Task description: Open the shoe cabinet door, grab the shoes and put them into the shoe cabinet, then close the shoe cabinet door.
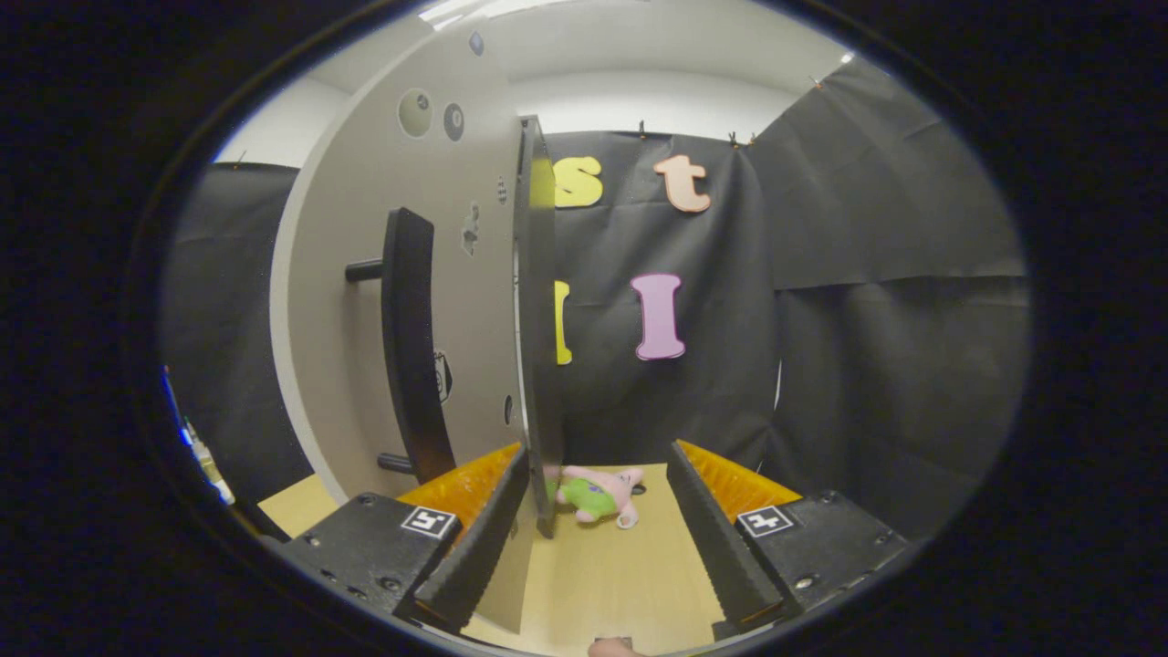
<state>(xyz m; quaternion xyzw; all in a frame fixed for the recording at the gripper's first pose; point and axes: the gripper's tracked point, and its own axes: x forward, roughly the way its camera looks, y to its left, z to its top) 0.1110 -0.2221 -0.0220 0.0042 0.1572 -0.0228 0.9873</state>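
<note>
fingers of the gripper stand spread wide, with nothing pressed between them. the left one lies against, or just beside, the free edge of the cabinet door, whose lower corner drops into the gap next to that finger; whether the pad truly touches the panel cannot be told. the right finger is well clear of everything. between them runs the tabletop, pale wood, and a fingertip of a person peeps in at the nearest rim.

just ahead of the fingers, beyond the door's bottom corner, lies a small plush toy, pink with a green middle, resting on the table close to the booth's cloth wall. no shoes can be picked out from here, unless that soft thing stands for one, which i cannot settle.

further off, the door rises tall and edge-on, swung out toward the camera, its dark bar handle on the face left of the edge. the cabinet body itself is hidden.

by my judgement the door step is in hand: the panel looks at least partly open. the next move likely calls for clearing the fingers from the edge, then reaching ahead to whatever is to be stowed.
</note>
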